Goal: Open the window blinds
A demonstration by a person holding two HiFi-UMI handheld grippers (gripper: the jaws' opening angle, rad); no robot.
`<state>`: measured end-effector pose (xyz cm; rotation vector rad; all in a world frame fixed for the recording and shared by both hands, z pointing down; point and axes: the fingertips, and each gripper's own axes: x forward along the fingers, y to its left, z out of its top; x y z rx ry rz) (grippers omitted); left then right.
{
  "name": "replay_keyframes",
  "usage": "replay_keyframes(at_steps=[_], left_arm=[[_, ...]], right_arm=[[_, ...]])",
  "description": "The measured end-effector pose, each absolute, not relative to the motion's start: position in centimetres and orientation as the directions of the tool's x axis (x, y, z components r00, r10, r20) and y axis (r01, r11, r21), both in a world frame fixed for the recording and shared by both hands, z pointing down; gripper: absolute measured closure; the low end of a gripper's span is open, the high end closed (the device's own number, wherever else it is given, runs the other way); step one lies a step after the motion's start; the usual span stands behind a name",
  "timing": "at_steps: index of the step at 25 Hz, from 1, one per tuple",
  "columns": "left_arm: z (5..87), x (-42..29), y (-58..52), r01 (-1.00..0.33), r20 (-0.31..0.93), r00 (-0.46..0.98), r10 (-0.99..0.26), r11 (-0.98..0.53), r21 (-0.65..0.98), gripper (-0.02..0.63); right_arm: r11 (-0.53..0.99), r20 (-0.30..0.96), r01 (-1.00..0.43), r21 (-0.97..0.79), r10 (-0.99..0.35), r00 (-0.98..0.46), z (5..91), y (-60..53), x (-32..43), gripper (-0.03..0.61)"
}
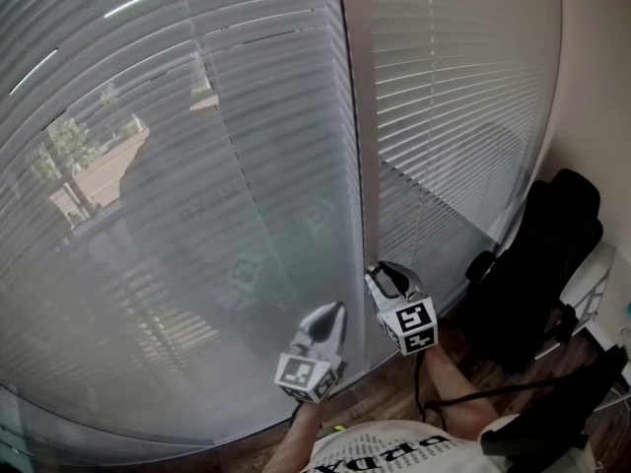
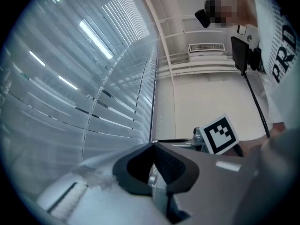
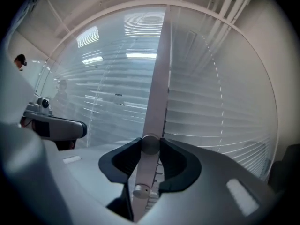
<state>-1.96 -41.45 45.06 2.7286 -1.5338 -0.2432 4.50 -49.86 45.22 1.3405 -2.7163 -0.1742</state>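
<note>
The right gripper [image 1: 379, 270] has its jaws clamped on a round grey knob [image 3: 150, 144] on the window post [image 1: 355, 116] at 5 o'clock, the left gripper [image 1: 339, 307] has its jaws clenched empty at 6 o'clock, and the blinds [image 1: 197, 116], slats closed, span 9 to 2 o'clock.

Dark brown wood-plank floor [image 1: 385, 397], black padded office chair [image 1: 537, 264] standing on it at the right, near the beige wall [image 1: 592, 87]
</note>
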Motion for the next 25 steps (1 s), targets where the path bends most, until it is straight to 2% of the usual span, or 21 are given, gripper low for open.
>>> replay_keyframes(at_steps=[10,15,19,25], left_arm=[[45.2,-1.8,-41.2,-0.846,-0.146,0.514,-0.845,-0.528,0.076,0.62],[44.8,-2.0,-41.0,-0.855,-0.14,0.5,-0.854,-0.513,0.075,0.62],[45.4,-1.9,-40.7,-0.846,-0.15,0.514,-0.845,-0.528,0.076,0.62],[45.4,-2.1,-40.7,-0.853,-0.156,0.501,-0.851,-0.516,0.081,0.62]], right_arm=[[0.616,0.05,-0.788,0.0,-0.787,-0.615,45.2,-50.1,4.6,0.446],[0.616,0.042,-0.788,-0.005,-0.787,-0.616,45.2,-50.1,4.6,0.445],[0.62,0.082,-0.759,0.201,-0.782,-0.618,44.8,-49.4,4.5,0.443],[0.531,0.119,-0.615,0.583,-0.805,-0.582,44.1,-48.6,3.7,0.436]])
